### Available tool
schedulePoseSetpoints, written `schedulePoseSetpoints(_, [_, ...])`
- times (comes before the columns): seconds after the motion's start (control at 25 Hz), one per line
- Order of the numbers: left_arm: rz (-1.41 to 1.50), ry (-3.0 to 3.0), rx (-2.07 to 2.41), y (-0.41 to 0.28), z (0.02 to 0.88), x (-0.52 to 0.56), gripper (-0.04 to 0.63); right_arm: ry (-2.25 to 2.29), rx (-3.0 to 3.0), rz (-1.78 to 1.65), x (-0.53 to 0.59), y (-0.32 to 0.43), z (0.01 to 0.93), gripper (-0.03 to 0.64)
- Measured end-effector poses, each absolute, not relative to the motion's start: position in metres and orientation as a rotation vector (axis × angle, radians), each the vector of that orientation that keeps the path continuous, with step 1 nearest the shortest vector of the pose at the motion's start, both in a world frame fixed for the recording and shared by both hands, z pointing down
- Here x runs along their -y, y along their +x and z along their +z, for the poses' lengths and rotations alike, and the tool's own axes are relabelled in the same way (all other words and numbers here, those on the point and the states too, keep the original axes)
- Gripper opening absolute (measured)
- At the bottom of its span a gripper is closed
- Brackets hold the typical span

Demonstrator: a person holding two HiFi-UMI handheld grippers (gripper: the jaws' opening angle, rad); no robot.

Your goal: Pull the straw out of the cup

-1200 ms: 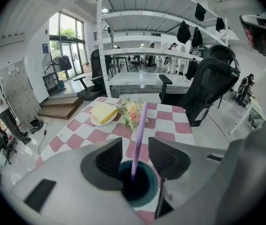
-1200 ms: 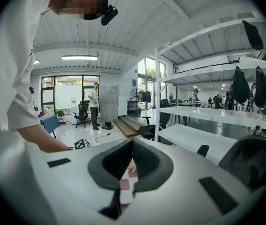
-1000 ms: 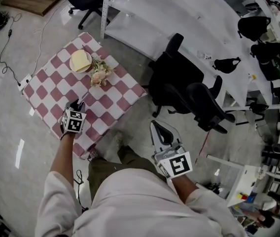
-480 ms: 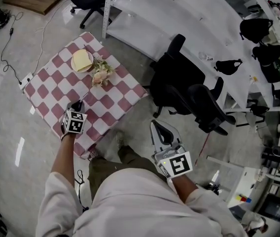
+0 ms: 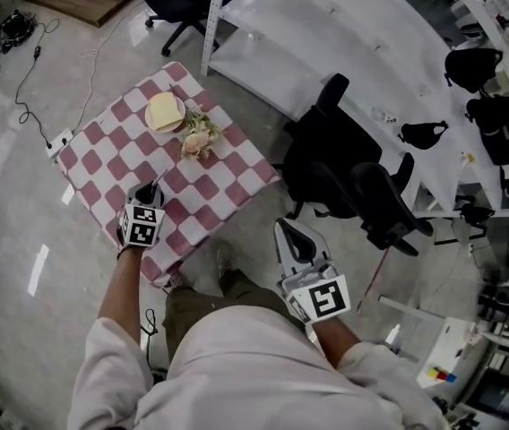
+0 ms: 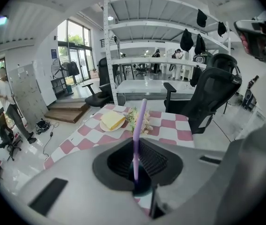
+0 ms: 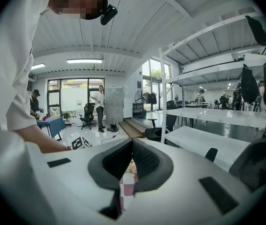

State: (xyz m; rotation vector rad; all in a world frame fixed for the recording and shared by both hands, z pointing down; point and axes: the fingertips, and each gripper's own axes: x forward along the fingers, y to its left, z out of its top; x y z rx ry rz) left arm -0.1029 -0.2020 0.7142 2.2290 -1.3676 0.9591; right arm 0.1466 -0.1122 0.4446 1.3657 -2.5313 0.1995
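Observation:
My left gripper (image 5: pixel 150 191) hangs over the near part of the checked table (image 5: pixel 102 150). In the left gripper view its jaws (image 6: pixel 138 142) are shut on a purple straw (image 6: pixel 139 121) that stands upright between the pads. The straw's lower end dips into a dark teal cup (image 6: pixel 141 190), which is mostly hidden under the jaws. The head view shows the straw only as a thin pale line (image 5: pixel 159 178), and the cup is hidden there. My right gripper (image 5: pixel 296 237) is held off the table, near the person's body. Its jaws (image 7: pixel 132 142) are shut with nothing in them.
A plate with a yellow block (image 5: pixel 165 111) and a small bunch of flowers (image 5: pixel 197 137) sit at the table's far side. Black office chairs (image 5: pixel 344 168) stand to the right of the table, white shelving (image 5: pixel 326 34) lies beyond, and cables (image 5: pixel 30 34) trail on the floor at left.
The left gripper has lifted a little over the same spot on the table. The head view has shifted slightly. The right gripper has stayed where it was.

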Motion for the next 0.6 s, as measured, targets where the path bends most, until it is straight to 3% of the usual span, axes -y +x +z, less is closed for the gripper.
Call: schedulePoseSetpoints(0.6, [0.796, 2.319, 1.502, -0.111, 0.613, 0.187, 0.035, 1.269, 2.649, 0.165, 0.116, 0.113, 0.432, 0.003])
